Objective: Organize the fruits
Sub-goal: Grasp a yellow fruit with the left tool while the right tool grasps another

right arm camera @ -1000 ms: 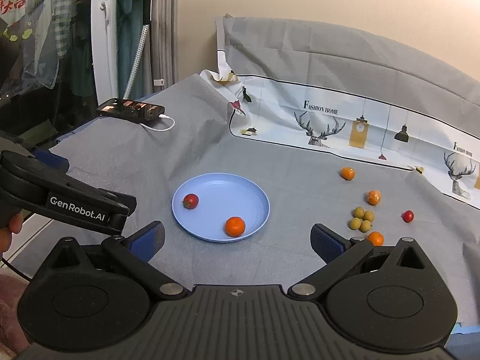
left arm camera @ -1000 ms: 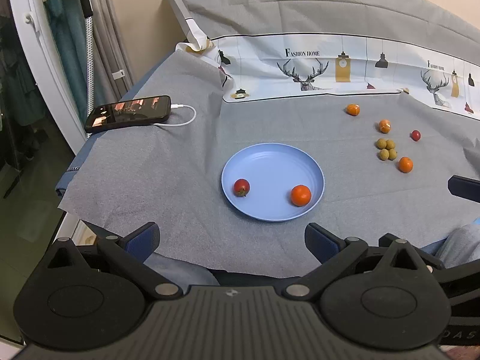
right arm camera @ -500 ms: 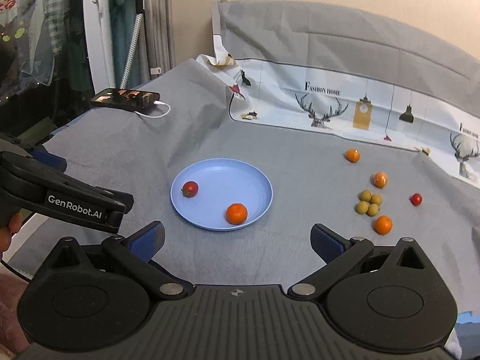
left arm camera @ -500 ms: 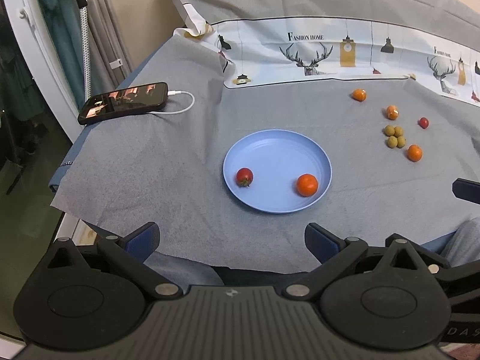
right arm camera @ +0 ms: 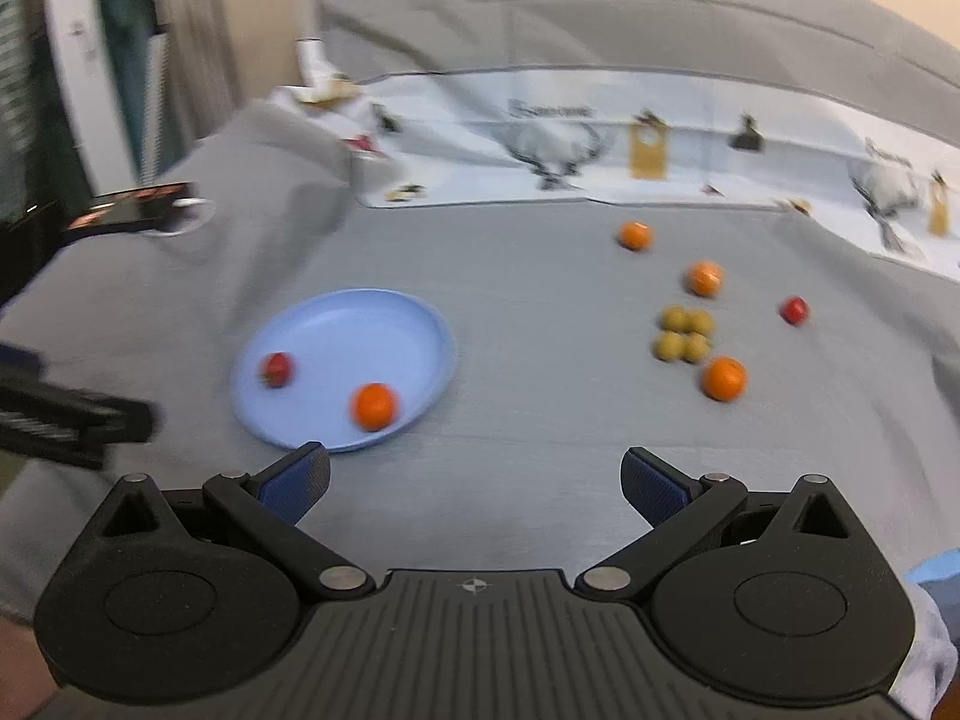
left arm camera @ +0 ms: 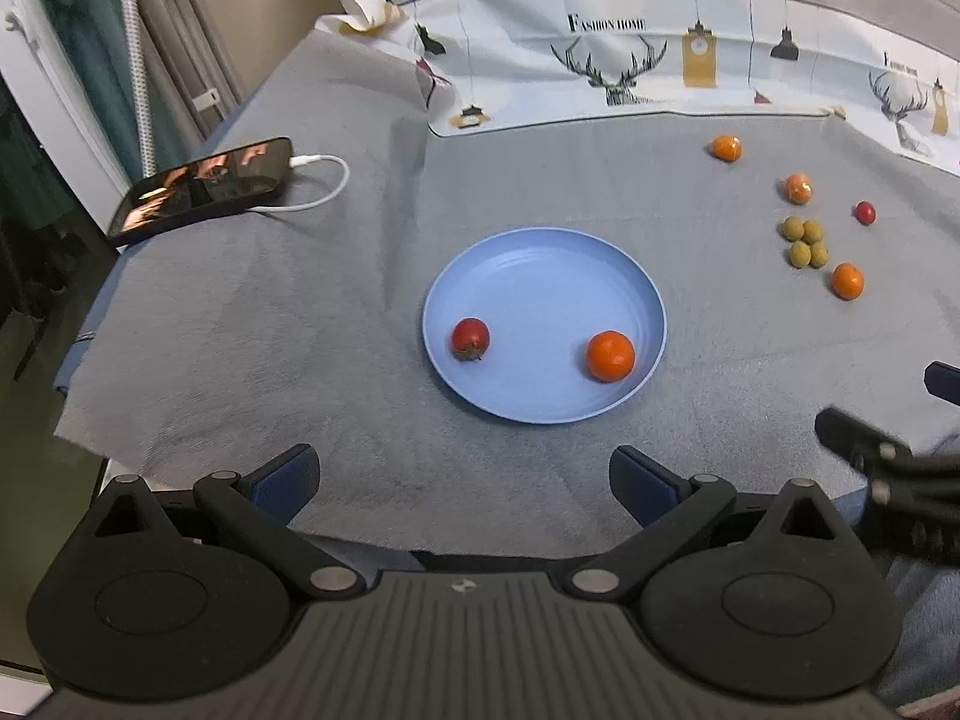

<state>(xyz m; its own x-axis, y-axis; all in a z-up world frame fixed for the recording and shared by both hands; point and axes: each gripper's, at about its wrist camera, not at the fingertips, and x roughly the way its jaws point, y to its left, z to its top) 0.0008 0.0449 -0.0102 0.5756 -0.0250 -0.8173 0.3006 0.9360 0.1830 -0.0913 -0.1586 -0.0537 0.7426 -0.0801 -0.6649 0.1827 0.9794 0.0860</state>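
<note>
A blue plate (left arm camera: 540, 276) (right arm camera: 360, 324) lies on the grey cloth and holds a red tomato (left arm camera: 470, 337) (right arm camera: 276, 368) and an orange (left arm camera: 610, 356) (right arm camera: 374, 406). To its right lie loose fruits: three oranges (left arm camera: 846, 280) (right arm camera: 723, 378), a red tomato (left arm camera: 864, 212) (right arm camera: 794, 309) and a cluster of small green-yellow fruits (left arm camera: 804, 241) (right arm camera: 684, 334). My left gripper (left arm camera: 462, 477) is open and empty, near the front edge before the plate. My right gripper (right arm camera: 474, 480) is open and empty, between the plate and the loose fruits; its view is blurred.
A black phone (left arm camera: 201, 187) on a white cable lies at the far left of the cloth. A printed white cloth band (left arm camera: 630, 60) runs along the back. The table's left edge drops off beside the phone. The right gripper's side shows in the left wrist view (left arm camera: 888, 462).
Both grippers have moved forward toward the table. The right gripper has swung right and closer to the loose fruits. Both stay open; the fruits have not moved.
</note>
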